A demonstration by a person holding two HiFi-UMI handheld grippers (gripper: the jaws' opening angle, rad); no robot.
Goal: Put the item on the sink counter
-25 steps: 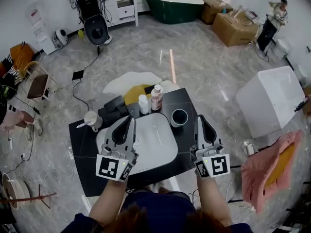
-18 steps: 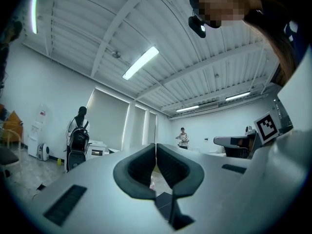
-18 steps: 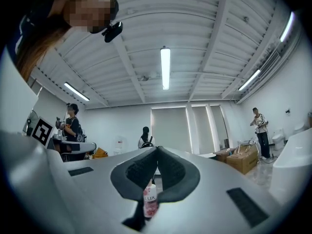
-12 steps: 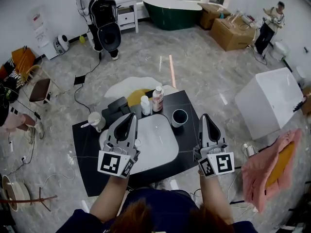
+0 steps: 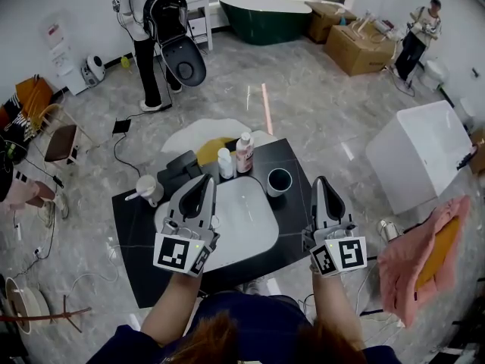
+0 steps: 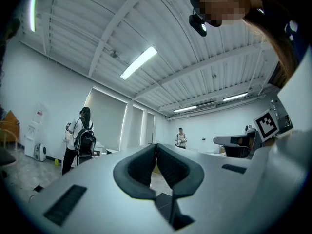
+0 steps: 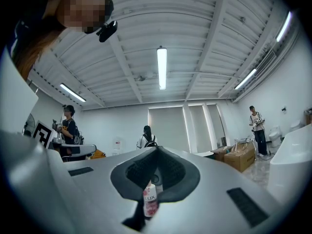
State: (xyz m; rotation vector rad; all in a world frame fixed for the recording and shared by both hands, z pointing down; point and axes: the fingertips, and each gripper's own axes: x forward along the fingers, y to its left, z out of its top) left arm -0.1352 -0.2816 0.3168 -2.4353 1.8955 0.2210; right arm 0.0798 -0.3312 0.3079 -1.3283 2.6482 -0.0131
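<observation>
We are looking at a white-capped, pink-labelled bottle standing upright near the far edge of the black table. It is sitting just beside a smaller white bottle, behind the white basin.

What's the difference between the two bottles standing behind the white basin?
The right bottle is taller than the left bottle. The right bottle carries a pink, patterned label, while the left bottle looks plain white all over. What they share: both stand upright, side by side, on the black counter just behind the basin, and both have pale caps.
</observation>
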